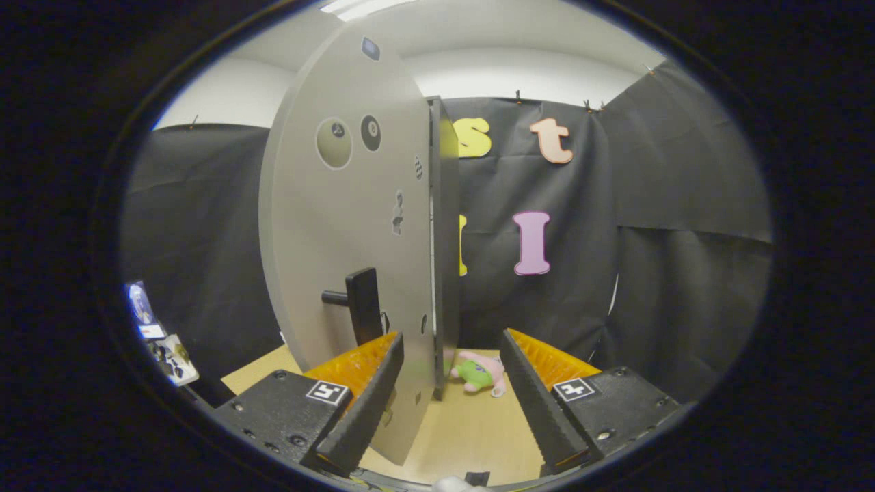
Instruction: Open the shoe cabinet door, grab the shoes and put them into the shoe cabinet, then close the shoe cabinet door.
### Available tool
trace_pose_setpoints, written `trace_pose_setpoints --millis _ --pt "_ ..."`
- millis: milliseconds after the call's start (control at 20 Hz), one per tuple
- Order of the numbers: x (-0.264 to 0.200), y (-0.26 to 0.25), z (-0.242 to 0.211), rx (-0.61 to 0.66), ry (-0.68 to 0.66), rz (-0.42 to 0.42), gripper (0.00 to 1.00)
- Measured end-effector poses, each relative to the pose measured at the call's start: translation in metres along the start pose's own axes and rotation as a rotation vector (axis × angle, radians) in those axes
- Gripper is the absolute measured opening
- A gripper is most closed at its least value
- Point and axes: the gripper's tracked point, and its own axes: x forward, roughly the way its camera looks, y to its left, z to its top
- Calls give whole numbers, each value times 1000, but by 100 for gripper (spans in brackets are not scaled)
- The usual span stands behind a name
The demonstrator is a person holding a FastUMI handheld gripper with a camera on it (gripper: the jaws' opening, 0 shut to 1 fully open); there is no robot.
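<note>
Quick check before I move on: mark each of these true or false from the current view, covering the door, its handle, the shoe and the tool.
1. The cabinet door stands open, its edge pointing toward the camera. True.
2. The tool is shut on the door handle. False: its fingers are spread apart, the handle lies beyond the left finger, and neither finger grips it.
3. A small pink and green shoe lies on the wooden surface beyond the fingers. True.
4. The shoe is gripped between the fingers. False: it lies untouched ahead of them, near the door's edge.
5. The handle is dark. True.
</note>
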Motion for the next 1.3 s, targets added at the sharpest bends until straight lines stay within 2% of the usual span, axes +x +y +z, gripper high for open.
trace_pose_setpoints --millis 250,800,1050,1200,1300 --pt "9 51 -4 38 22 48 94" --pt "52 157 -12 17 24 9 94" --pt "94 211 -16 9 44 56 95" --pt "123 250 -18 5 68 125 97" --pt "136 259 -14 1 65 120 99"
